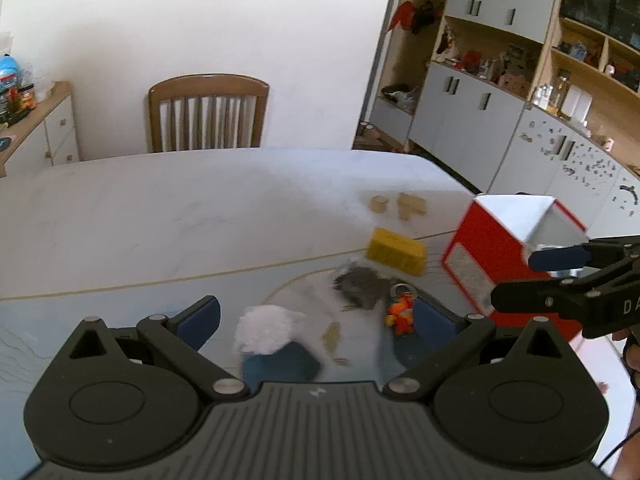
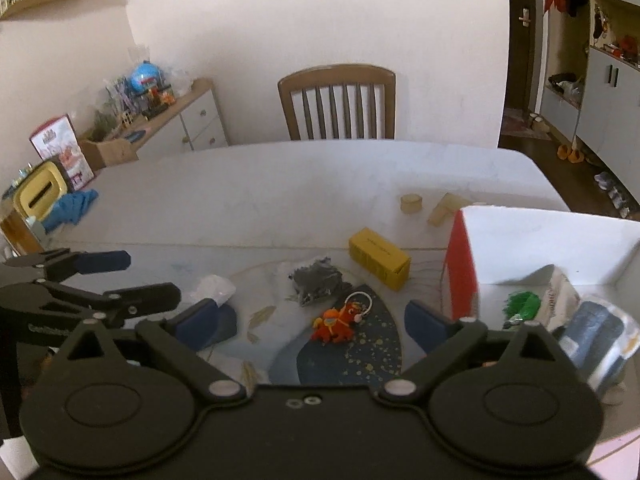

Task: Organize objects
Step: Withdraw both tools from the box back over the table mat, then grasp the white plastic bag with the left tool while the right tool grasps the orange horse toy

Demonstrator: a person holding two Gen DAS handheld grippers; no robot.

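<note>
White table (image 2: 280, 184) ahead: both grippers, left gripper (image 1: 316, 322) and right gripper (image 2: 320, 320), gape wide, empty; orange keychain toy (image 2: 334, 324) at twelve o'clock looks light, soft — pinch its body.

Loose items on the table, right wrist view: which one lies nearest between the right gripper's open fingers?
The orange toy keychain, directly between the right gripper fingers; the grey bundle and yellow box lie farther out.

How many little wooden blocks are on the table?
2 that I can make out: a round block and a longer angular block right beside it, both on the far side of the table, behind the yellow box. The red-and-white box could hide more.
</note>
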